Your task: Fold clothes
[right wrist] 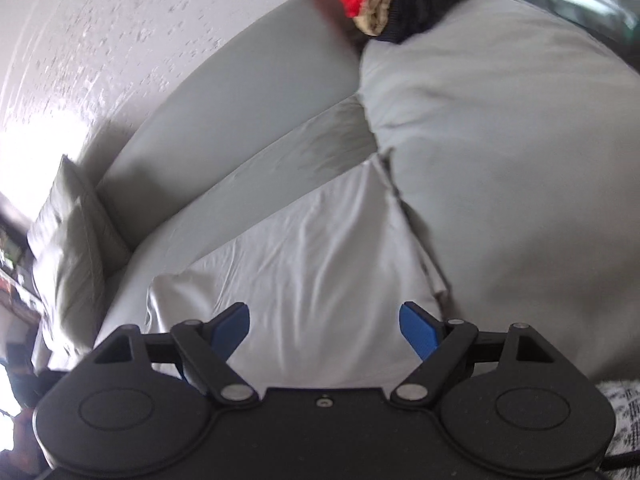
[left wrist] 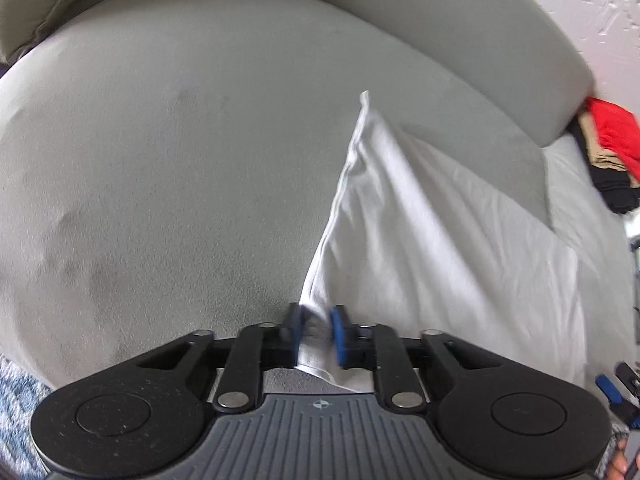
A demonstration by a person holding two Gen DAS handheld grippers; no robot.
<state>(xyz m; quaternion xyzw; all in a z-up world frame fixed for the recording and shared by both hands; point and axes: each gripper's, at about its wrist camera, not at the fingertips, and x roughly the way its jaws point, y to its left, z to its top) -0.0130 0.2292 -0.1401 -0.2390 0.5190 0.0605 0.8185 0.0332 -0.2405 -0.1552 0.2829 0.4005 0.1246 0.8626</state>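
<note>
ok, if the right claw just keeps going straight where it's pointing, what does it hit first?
Most likely the white garment spread on the grey sofa. The right claw is open with nothing between its pads, angled down at the cloth. How far off is unclear.

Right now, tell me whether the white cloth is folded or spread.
Partly spread. The white cloth lies wrinkled on the sofa, one edge pinched and lifted by the left gripper. Layers cannot be told.
</note>
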